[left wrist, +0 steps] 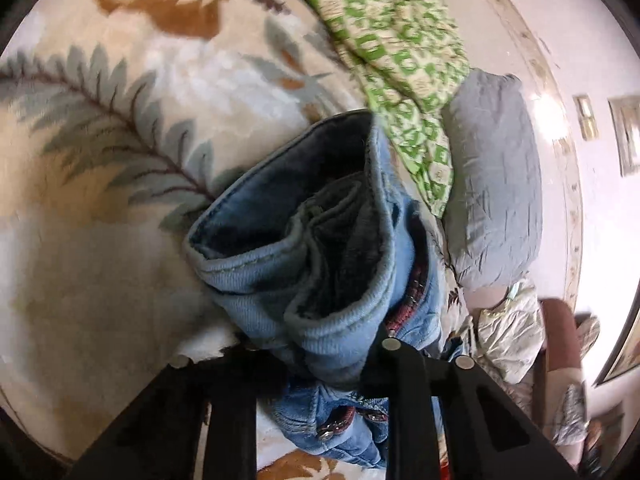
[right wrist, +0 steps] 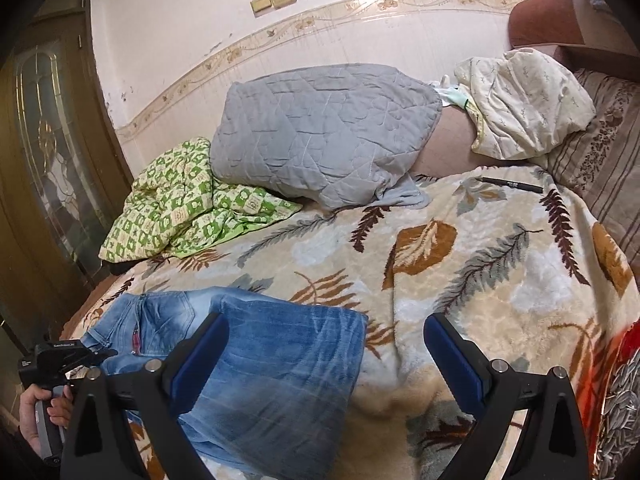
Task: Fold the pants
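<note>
Item: blue jeans (right wrist: 256, 344), pale stonewashed denim with a dark red zip at the fly, lying on a leaf-print fleece blanket (right wrist: 460, 264) that covers a bed; already doubled over on themselves, the fold edge lying smooth on the side nearer the right gripper. Step in hand, as judged: a middle fold, with one end of the garment gathered and lifted by the left gripper (left wrist: 316, 356), whose tongs are closed on a thick bunch of denim, hems and seams rolled together directly in front of its camera, the blanket showing beyond. Right gripper (right wrist: 326, 356): tongs spread wide, holding nothing, one blue pad over the folded cloth, the other over bare blanket. Next move, as judged: the raised end needs carrying across and laying flat on the folded part, the free gripper pinning or smoothing the layers so they do not slide. Surroundings: grey quilted pillow (right wrist: 320, 132), green patterned quilt (right wrist: 180, 208), cream bundled bedding (right wrist: 524, 108), black pen (right wrist: 512, 185) well apart from the jeans
</note>
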